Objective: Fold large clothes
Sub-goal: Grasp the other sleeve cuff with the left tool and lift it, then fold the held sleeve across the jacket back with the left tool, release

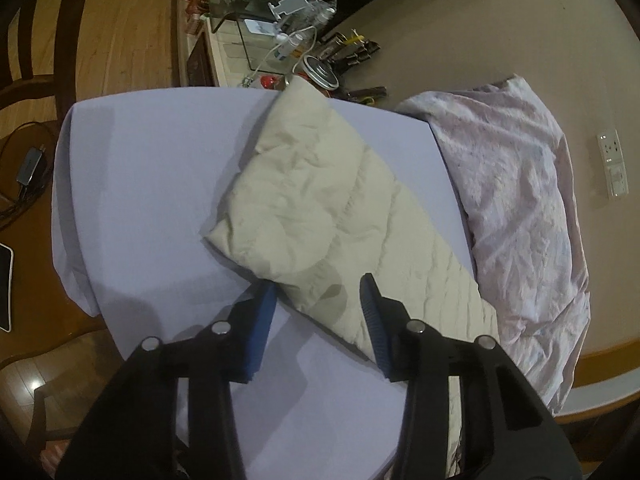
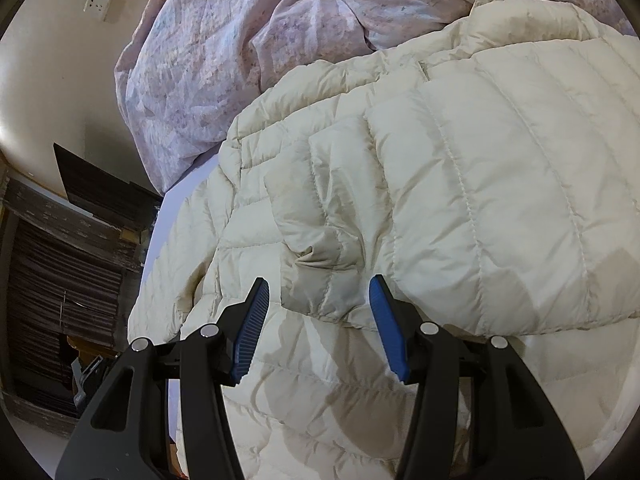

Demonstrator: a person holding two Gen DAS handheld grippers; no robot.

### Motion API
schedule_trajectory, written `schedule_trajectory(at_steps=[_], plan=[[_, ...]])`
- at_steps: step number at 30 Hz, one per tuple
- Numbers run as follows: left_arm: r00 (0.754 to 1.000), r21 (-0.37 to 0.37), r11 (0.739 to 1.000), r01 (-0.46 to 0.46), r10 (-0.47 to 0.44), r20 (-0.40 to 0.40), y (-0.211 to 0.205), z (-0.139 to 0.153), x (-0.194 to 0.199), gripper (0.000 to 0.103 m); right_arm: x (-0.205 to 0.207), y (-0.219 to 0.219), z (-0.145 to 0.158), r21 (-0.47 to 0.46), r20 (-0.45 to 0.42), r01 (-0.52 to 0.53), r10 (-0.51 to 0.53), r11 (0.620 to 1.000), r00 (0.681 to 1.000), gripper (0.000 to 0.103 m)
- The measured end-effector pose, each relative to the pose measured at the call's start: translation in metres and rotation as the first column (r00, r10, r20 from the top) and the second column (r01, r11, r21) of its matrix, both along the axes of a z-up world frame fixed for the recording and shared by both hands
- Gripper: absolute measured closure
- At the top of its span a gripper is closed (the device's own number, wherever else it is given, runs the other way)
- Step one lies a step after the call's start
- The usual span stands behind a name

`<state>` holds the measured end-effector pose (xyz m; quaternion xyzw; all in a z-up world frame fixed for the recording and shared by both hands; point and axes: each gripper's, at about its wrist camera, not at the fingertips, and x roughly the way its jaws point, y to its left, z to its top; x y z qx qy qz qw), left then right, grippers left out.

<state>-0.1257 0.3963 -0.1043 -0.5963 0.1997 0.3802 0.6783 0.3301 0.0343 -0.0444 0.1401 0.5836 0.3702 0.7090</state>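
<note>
A cream quilted puffer jacket [image 1: 320, 200] lies partly folded on a lavender bed sheet [image 1: 160, 180]. My left gripper [image 1: 318, 288] hangs low over the jacket's near edge. Its jaws stand apart: the left fingertip [image 1: 267, 300] is over the sheet just beside the edge, and the other is over the jacket, neither pressing the fabric. In the right wrist view the jacket [image 2: 480, 160] fills most of the picture, with a folded-over part on the right. My right gripper [image 2: 318, 282] hovers open above a puffed fold [image 2: 320, 240] of it, and nothing is clamped.
A crumpled pink floral quilt [image 1: 520, 200] lies beside the jacket against the beige wall [image 2: 40, 80]. Cables, bottles and tools [image 1: 312, 52] crowd the furniture beyond the bed's far end. A charger [image 1: 30, 168] lies on the wooden floor to the left. Dark stacked shelves [image 2: 60, 260] stand below the bed's edge.
</note>
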Motion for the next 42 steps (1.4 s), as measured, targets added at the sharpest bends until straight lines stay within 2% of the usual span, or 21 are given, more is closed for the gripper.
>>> schedule_trajectory(at_steps=[3, 6, 9, 10, 11, 14, 20, 25, 28, 30, 31, 34, 38, 42], plan=[[1.000, 0.001, 1.000, -0.023, 0.023, -0.002, 0.006, 0.001, 0.000, 0.056, 0.001, -0.001, 0.000, 0.006, 0.001, 0.001, -0.001, 1.000, 1.000, 0.049], [0.998, 0.006, 0.998, -0.056, 0.056, 0.004, 0.014, 0.000, 0.000, 0.058, 0.000, -0.001, -0.001, 0.008, 0.007, -0.003, 0.003, 1.000, 1.000, 0.049], [0.996, -0.003, 0.996, -0.090, 0.090, -0.008, 0.024, -0.005, -0.002, 0.079, 0.000, -0.001, -0.002, 0.010, 0.011, -0.006, 0.006, 1.000, 1.000, 0.049], [0.995, -0.011, 0.995, -0.104, 0.104, -0.013, 0.028, -0.008, -0.004, 0.090, 0.000, -0.001, -0.002, 0.011, 0.011, -0.007, 0.007, 1.000, 1.000, 0.049], [0.994, -0.014, 0.994, -0.113, 0.113, -0.008, 0.030, -0.010, -0.006, 0.095, 0.001, -0.001, -0.002, 0.012, 0.012, -0.008, 0.007, 1.000, 1.000, 0.049], [0.991, -0.018, 0.991, -0.133, 0.133, 0.003, 0.040, -0.012, -0.007, 0.100, 0.000, -0.001, -0.002, 0.009, 0.015, -0.005, 0.005, 1.000, 1.000, 0.049], [0.994, 0.062, 0.994, -0.091, 0.094, -0.058, 0.047, 0.007, 0.016, 0.103, 0.000, -0.005, 0.004, 0.007, 0.045, -0.011, 0.010, 1.000, 0.999, 0.049], [0.997, 0.142, 0.990, -0.023, 0.032, -0.064, 0.042, 0.045, 0.051, 0.103, 0.001, -0.011, 0.015, 0.014, 0.076, -0.014, 0.013, 1.000, 0.997, 0.049], [0.998, 0.200, 0.979, 0.051, -0.041, -0.053, 0.030, 0.074, 0.085, 0.103, 0.003, -0.018, 0.019, 0.025, 0.074, -0.010, 0.008, 1.000, 0.997, 0.049], [0.992, 0.246, 0.961, 0.127, -0.121, -0.039, 0.013, 0.096, 0.118, 0.103, 0.005, -0.025, 0.021, 0.039, 0.065, -0.004, 0.001, 0.999, 0.998, 0.047], [0.988, 0.262, 0.952, 0.156, -0.152, -0.035, 0.006, 0.103, 0.130, 0.103, 0.005, -0.028, 0.022, 0.044, 0.061, -0.004, 0.001, 0.999, 0.998, 0.043], [0.958, 0.315, 0.907, 0.278, -0.286, -0.023, -0.031, 0.127, 0.180, 0.103, 0.005, -0.042, 0.028, 0.066, 0.062, 0.012, -0.016, 0.998, 0.998, 0.032], [0.882, 0.371, 0.814, 0.447, -0.471, -0.032, -0.095, 0.146, 0.245, 0.103, 0.008, -0.062, 0.035, 0.085, 0.067, 0.039, -0.044, 0.996, 0.997, 0.027], [0.787, 0.386, 0.714, 0.585, -0.613, -0.059, -0.155, 0.147, 0.297, 0.103, 0.018, -0.087, 0.038, 0.070, 0.075, 0.088, -0.094, 0.994, 0.993, 0.027]])
